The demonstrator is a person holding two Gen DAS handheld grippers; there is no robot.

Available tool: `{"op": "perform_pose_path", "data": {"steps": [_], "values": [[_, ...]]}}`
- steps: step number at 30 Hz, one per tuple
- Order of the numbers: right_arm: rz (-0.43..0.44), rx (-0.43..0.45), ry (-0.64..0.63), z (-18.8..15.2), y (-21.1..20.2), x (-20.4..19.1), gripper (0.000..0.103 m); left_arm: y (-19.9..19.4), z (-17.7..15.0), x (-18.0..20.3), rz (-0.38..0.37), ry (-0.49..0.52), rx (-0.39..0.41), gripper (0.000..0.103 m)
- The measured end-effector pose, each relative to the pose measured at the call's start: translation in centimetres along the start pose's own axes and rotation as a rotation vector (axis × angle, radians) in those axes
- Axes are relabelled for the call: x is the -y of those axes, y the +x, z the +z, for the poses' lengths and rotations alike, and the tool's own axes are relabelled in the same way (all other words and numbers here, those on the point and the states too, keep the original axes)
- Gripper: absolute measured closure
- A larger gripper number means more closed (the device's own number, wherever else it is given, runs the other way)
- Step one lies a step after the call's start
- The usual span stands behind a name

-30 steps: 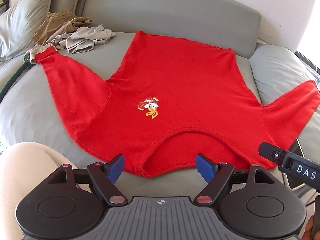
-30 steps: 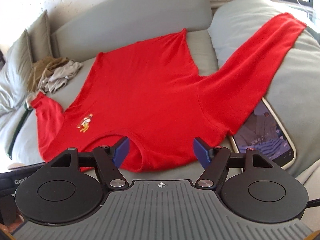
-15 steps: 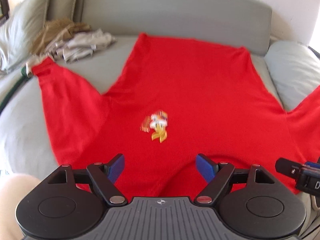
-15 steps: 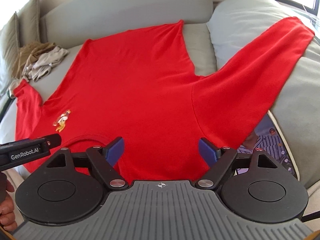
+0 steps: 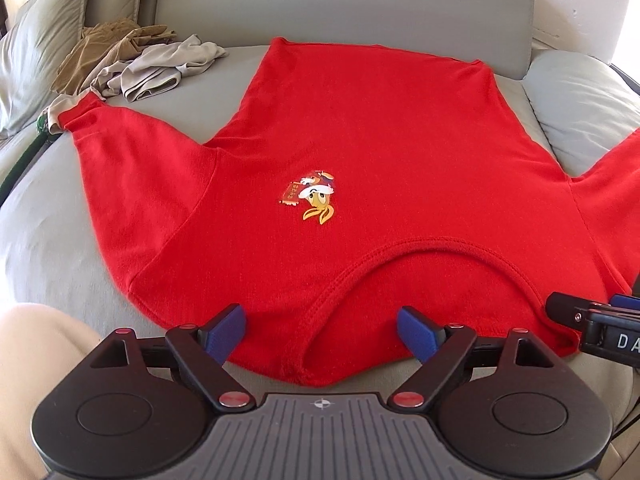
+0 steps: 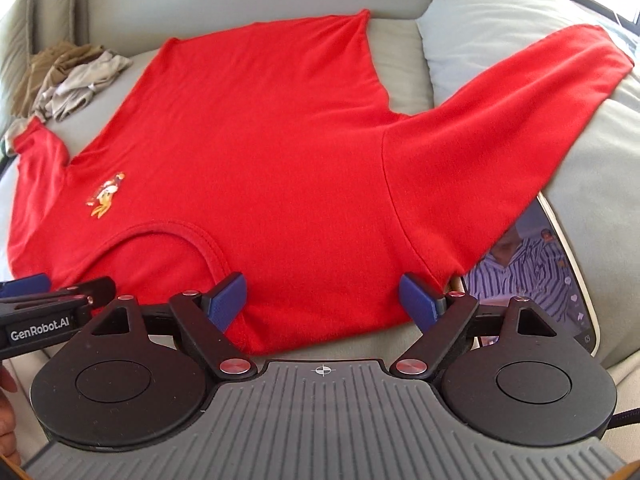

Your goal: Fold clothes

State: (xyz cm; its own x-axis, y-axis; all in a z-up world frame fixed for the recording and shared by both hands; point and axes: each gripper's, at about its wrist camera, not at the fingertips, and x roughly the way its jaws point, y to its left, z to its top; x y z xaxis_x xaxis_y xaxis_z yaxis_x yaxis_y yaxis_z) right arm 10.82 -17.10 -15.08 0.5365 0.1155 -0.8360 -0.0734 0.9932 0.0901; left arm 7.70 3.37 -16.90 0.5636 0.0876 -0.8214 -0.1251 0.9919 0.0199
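Observation:
A red long-sleeved shirt [image 5: 360,140] [image 6: 260,140] with a small cartoon print lies flat on a grey sofa, collar toward me and both sleeves spread out. My left gripper [image 5: 322,334] stands open just above the collar edge, its blue pads on either side of the neckline. Over the shirt's near shoulder my right gripper [image 6: 323,300] hovers open, with nothing between its fingers. Each gripper's tip shows at the edge of the other's view. The right sleeve drapes up over a cushion.
A heap of tan and grey clothes [image 5: 132,64] lies at the back left of the sofa [image 5: 340,4]. A lit phone [image 6: 536,280] rests beside the right sleeve, partly under it. Pillows [image 5: 36,52] line the left side. A person's knee [image 5: 36,360] is at lower left.
Both grippers moved forward toward the shirt's collar end, then the left one drew back a little. The shirt has not moved. Both stay open.

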Motion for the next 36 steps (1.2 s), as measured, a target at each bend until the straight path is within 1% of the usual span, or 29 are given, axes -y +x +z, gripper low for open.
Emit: {"op": "perform_pose_path", "data": {"steps": [9,11,13,15,17,18,22,24,26,27,30,31,32,33,34,36], "values": [[0.015,-0.021,0.018,-0.8,-0.8,0.3,0.018,-1.0,-0.9,-0.5,-0.026,-0.014,-0.018,0.017],[0.027,-0.035,0.031,-1.1,-0.9,0.4,0.012,-1.1,-1.3,-0.3,-0.030,-0.007,-0.039,0.015],[0.035,-0.039,0.037,-1.3,-1.1,0.6,0.011,-1.1,-1.7,-0.5,-0.036,-0.027,-0.055,0.015],[0.041,-0.040,0.034,-1.7,-1.6,0.4,0.011,-1.4,-2.0,-0.8,-0.042,-0.047,-0.063,0.015],[0.069,-0.035,0.049,-1.9,-2.6,0.5,0.013,-2.0,-2.0,-0.9,-0.037,-0.048,-0.072,0.018],[0.087,-0.027,0.061,-2.0,-3.2,0.6,0.013,-2.5,-2.1,-0.9,-0.035,-0.045,-0.058,0.019],[0.234,0.095,0.232,-0.8,-6.0,3.9,0.013,-4.3,-1.7,-0.3,-0.032,-0.024,0.006,0.019],[0.307,0.157,0.318,-0.2,-7.3,5.5,0.013,-5.1,-1.1,0.0,-0.053,-0.011,0.029,0.019],[0.351,0.239,0.449,0.8,-7.9,8.6,0.013,-5.9,-0.5,0.3,-0.073,0.002,0.051,0.019],[0.358,0.288,0.509,1.3,-8.2,10.2,0.013,-6.2,-0.1,0.4,-0.084,0.008,0.060,0.019],[0.333,0.409,0.647,2.3,-9.3,15.4,0.015,-6.7,0.8,0.7,-0.128,0.010,0.057,0.019],[0.324,0.450,0.693,2.7,-9.7,17.1,0.023,-6.8,1.2,1.0,-0.141,0.014,0.057,0.019],[0.315,0.490,0.739,3.0,-10.1,18.8,0.037,-7.0,1.5,1.2,-0.153,0.017,0.056,0.019],[0.298,0.508,0.754,3.6,-10.2,20.1,0.043,-7.1,1.8,1.4,-0.166,0.022,0.056,0.019],[0.280,0.525,0.768,4.1,-10.4,21.4,0.047,-7.3,2.2,1.8,-0.177,0.032,0.058,0.019],[0.244,0.560,0.797,5.2,-10.6,24.1,0.048,-7.7,3.1,2.7,-0.196,0.052,0.063,0.019]]}}
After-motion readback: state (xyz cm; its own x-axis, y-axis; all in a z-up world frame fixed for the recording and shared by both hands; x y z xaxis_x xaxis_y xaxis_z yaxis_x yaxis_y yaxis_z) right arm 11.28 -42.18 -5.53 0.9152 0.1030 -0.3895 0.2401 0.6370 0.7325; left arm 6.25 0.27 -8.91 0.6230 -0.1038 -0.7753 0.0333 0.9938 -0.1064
